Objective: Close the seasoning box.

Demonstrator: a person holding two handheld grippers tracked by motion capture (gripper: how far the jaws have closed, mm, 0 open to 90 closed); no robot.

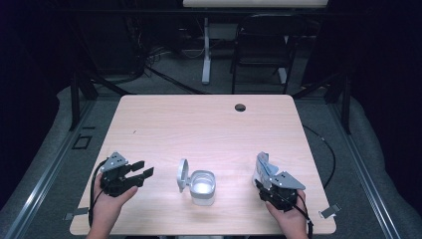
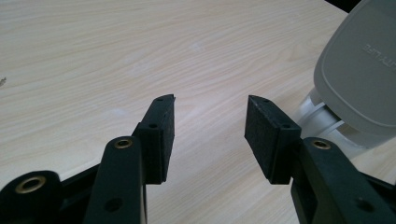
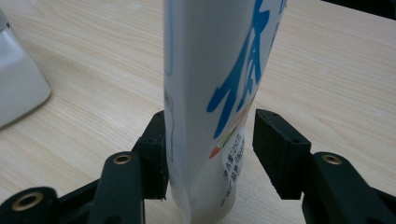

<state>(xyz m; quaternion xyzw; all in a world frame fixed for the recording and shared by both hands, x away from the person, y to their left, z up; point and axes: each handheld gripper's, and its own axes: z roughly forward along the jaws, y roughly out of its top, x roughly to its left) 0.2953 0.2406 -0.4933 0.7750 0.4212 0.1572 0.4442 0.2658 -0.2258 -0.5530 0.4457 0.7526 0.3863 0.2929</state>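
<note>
White plastic with blue print stands between the jaws of the right gripper (image 3: pixel 210 154): a tube (image 3: pixel 215 93), upright in the right gripper view. Its left side lies against the left pad (image 3: pixel 154 154), while a gap shows between it and the right pad, so the jaws are parted and not pressing on it from both sides. In the high view the tube (image 1: pixel 263 168) rises just ahead of that gripper (image 1: pixel 271 185), at the near right of the table (image 1: pixel 199 124), with a hand (image 1: pixel 288 219) behind the gripper.

Left of the right gripper, well apart from it, sits a white box (image 1: pixel 202 186) with its lid (image 1: pixel 183 175) hinged up on its left side.

Farther left, the left gripper (image 1: pixel 141 169) is held by the other hand (image 1: pixel 110 204) with its jaws spread wide and nothing between them; its tips point toward the box. In the left gripper view the gripper (image 2: pixel 210 126) sits over bare wood, and the grey lid (image 2: pixel 359 79) stands ahead and to the right of the right pad (image 2: pixel 261 135).
</note>
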